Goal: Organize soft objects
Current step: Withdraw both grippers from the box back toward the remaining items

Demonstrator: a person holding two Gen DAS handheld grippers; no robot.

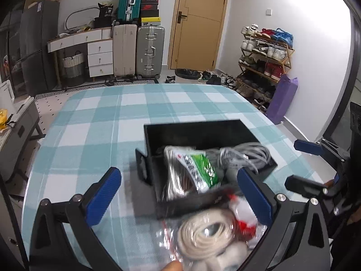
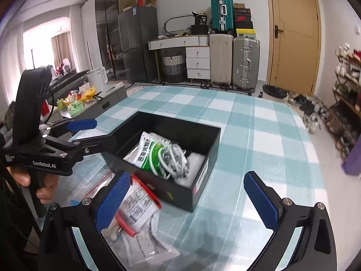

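A black open box (image 1: 187, 127) (image 2: 209, 158) sits on the checked tablecloth. Inside lie a green-and-white packet (image 1: 198, 164) (image 2: 151, 151) and a coil of grey cable (image 1: 246, 153) (image 2: 176, 160). A clear plastic bag with a beige rolled band and red-white items (image 1: 209, 234) lies just in front of the box, between my left gripper's (image 1: 178, 192) open fingers. My right gripper (image 2: 189, 196) is open beside the box's near corner, with a white red-edged packet (image 2: 137, 210) against its left finger. The left gripper also shows in the right wrist view (image 2: 90, 133), at the box's left wall.
The checked tablecloth (image 1: 101, 122) covers the table. Beyond the far edge stand suitcases (image 1: 137, 49), white drawers (image 1: 99, 54), a door and a shoe rack (image 1: 264, 61). A low grey side table with clutter (image 2: 90, 99) stands to the left.
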